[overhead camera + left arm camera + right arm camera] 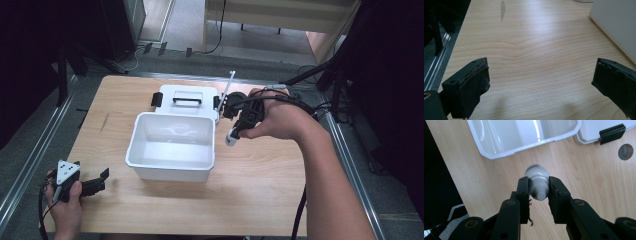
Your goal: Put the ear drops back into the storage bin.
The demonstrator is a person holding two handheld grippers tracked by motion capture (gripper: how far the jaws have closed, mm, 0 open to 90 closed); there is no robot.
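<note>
We see the white open box (pixel 171 145) sitting mid-tabletop (pixel 260 195), its lid (pixel 187 97) lying behind it toward the far edge; together they block the centre. The whole near strip of tabletop, from the near left corner to the near right corner, lies bare and passable. The left side up to the far left corner is open too. Right of the box, the right gripper (pixel 234 134) with its small white bottle (pixel 537 182) hangs above the wood just beside the box's right wall.
</note>
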